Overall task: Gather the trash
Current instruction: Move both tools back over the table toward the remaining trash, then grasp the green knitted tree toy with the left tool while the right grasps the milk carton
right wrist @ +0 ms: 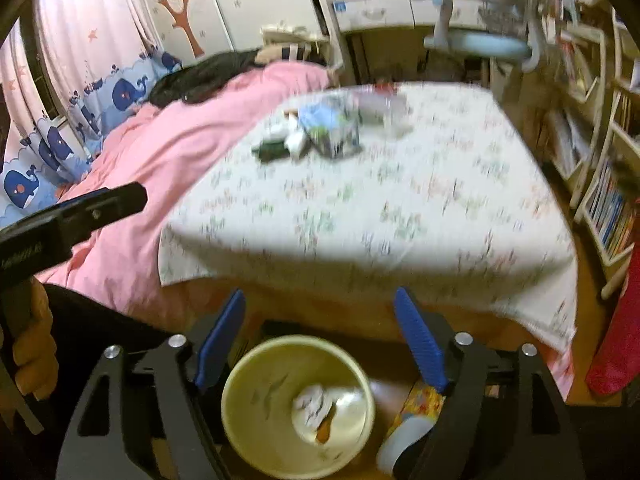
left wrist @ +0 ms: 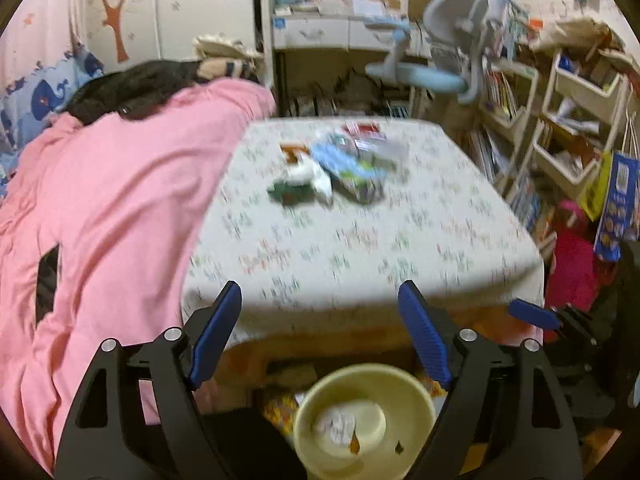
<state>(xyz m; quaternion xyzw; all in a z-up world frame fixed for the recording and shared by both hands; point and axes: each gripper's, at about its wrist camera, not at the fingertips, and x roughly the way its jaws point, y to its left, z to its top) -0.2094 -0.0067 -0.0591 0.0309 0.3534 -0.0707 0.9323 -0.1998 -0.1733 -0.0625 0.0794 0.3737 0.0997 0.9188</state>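
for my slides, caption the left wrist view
Open left hand-held gripper above a yellow bin; wrappers wait on the table.

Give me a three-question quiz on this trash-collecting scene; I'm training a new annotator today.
1. True or false: both claws, left and right, are open and empty.
2. Where is the yellow bin? A) on the table B) below the table edge C) on the pink blanket
3. What still waits on the tablecloth?

Key: 1 true. 2 B. 3 a pile of wrappers.
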